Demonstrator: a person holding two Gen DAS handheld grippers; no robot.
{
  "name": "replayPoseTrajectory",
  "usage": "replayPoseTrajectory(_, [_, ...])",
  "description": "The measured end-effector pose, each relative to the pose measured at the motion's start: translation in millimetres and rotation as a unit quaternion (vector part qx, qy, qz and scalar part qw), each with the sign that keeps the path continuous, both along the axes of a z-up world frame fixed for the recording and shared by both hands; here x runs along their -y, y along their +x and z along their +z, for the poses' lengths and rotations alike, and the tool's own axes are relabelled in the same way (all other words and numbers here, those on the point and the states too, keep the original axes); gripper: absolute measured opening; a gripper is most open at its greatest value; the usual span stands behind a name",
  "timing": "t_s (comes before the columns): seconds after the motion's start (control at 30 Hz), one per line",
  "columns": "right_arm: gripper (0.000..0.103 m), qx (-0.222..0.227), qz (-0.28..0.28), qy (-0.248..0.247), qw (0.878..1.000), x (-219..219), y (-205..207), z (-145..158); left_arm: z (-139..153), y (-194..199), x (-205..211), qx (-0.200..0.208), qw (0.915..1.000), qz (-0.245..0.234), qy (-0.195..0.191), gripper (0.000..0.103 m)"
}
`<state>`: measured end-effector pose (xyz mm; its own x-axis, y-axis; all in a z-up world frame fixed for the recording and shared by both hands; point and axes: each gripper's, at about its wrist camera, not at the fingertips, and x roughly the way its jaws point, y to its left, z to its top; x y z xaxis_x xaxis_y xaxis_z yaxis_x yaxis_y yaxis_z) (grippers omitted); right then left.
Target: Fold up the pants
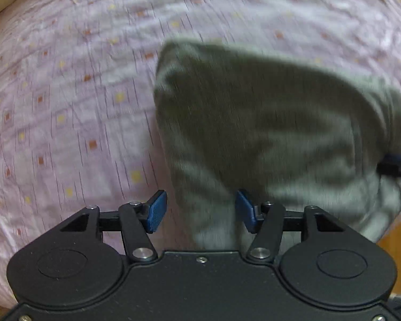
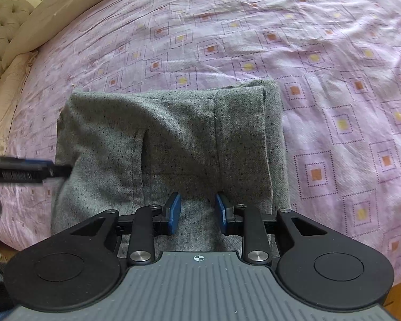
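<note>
While the grey pants lie folded into a compact block on the pink patterned bedsheet, near its lower edge, both tools sit at the bundle's near side. One pair of pants, speckled grey knit, several layers stacked; a seam runs down the upper face and the right edge shows doubled cloth.

Right gripper: jaws part-closed, blue pads standing either side of a raised ridge of cloth. The pads look close against the fabric, but whether they truly press it I cannot tell.

Left gripper: jaws well apart, nothing pinched. Grey cloth lies between the pads, apparently below them; neither pad visibly bites. Its view is smeared by motion blur. It appears in the right wrist view as a dark bar at the bundle's left edge.

Judgement: the fold looks nearly finished; the step in hand seems to be letting go and settling the stack. To do it well, open fully before lifting so no layer drags upward, come away straight rather than sideways, and keep the other tool steadying the block until the first is free. A snagged pad could pull the top fold open.

Count: one pair of pants, two grippers, one bedsheet, one tufted cream headboard, one pale pillow along the bed's head.
</note>
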<state>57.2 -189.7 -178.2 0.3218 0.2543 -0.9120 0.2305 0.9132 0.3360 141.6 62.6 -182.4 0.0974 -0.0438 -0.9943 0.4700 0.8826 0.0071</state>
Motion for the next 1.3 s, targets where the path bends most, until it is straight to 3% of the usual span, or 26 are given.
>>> replayPoseTrajectory(0.1, [0.028, -0.004, 0.007, 0.006, 1.0, 4, -5, 1, -9, -28, -4, 0.001, 0.9998, -0.007, 0.02, 0.062])
replayPoseTrajectory(0.2, [0.034, 0.01, 0.007, -0.012, 1.0, 6, -10, 14, 5, -26, -15, 0.011, 0.9997, 0.022, -0.001, 0.062])
replayPoseTrajectory(0.27, [0.052, 0.039, -0.003, -0.024, 0.999, 13, -14, 22, 14, -18, -23, 0.027, 0.9985, 0.046, -0.013, 0.062])
replayPoseTrajectory(0.3, [0.072, 0.047, -0.011, -0.031, 0.998, 18, -14, 23, 16, -14, -26, 0.034, 0.9976, 0.058, -0.017, 0.064])
replayPoseTrajectory(0.33, [0.082, 0.048, -0.017, -0.034, 0.998, 23, -13, 21, 16, -8, -29, 0.038, 0.9967, 0.068, -0.022, 0.069])
replayPoseTrajectory(0.47, [0.082, 0.016, -0.027, -0.006, 0.999, 41, 0, -4, 5, 9, -23, 0.034, 0.9958, 0.076, -0.038, 0.074])
replayPoseTrajectory(0.57, [0.082, -0.004, -0.034, 0.009, 0.999, 46, 8, -23, -12, 15, -11, 0.029, 0.9978, 0.056, -0.022, 0.08])
replayPoseTrajectory(0.63, [0.091, -0.005, -0.033, 0.023, 0.999, 46, 12, -30, -18, 16, -6, 0.039, 0.9979, 0.05, -0.01, 0.096])
replayPoseTrajectory(0.7, [0.1, -0.007, -0.037, 0.033, 0.999, 44, 13, -31, -24, 17, -6, 0.042, 0.9979, 0.05, -0.001, 0.103])
replayPoseTrajectory(0.87, [0.103, -0.018, -0.038, 0.018, 0.999, 37, 18, -31, -31, 27, -26, -0.002, 0.9955, 0.083, -0.047, 0.103])
replayPoseTrajectory(0.97, [0.103, -0.025, -0.037, -0.007, 0.999, 27, 23, -31, -30, 27, -26, -0.002, 0.9952, 0.089, -0.041, 0.103])
replayPoseTrajectory(1.07, [0.102, -0.029, -0.038, -0.018, 0.999, 23, 25, -29, -30, 27, -28, 0.0, 0.9919, 0.114, -0.056, 0.092])
replayPoseTrajectory(1.1, [0.083, -0.024, -0.034, -0.004, 0.999, 22, 24, -28, -25, 21, -27, 0.004, 0.9907, 0.114, -0.074, 0.068])
replayPoseTrajectory(1.13, [0.053, -0.019, -0.022, 0.021, 0.999, 23, 24, -24, -18, 17, -26, 0.001, 0.9887, 0.111, -0.101, 0.022])
replayPoseTrajectory(1.17, [0.041, -0.021, -0.018, 0.04, 0.999, 24, 25, -22, -11, 12, -23, -0.01, 0.9854, 0.116, -0.124, 0.016])
replayPoseTrajectory(1.2, [0.034, -0.022, -0.017, 0.043, 0.999, 24, 26, -17, -6, 9, -19, -0.001, 0.986, 0.12, -0.115, 0.015])
replayPoseTrajectory(1.3, [0.028, -0.013, 0.002, 0.041, 0.999, 23, 27, 0, 6, 5, -11, 0.017, 0.9873, 0.121, -0.102, 0.014])
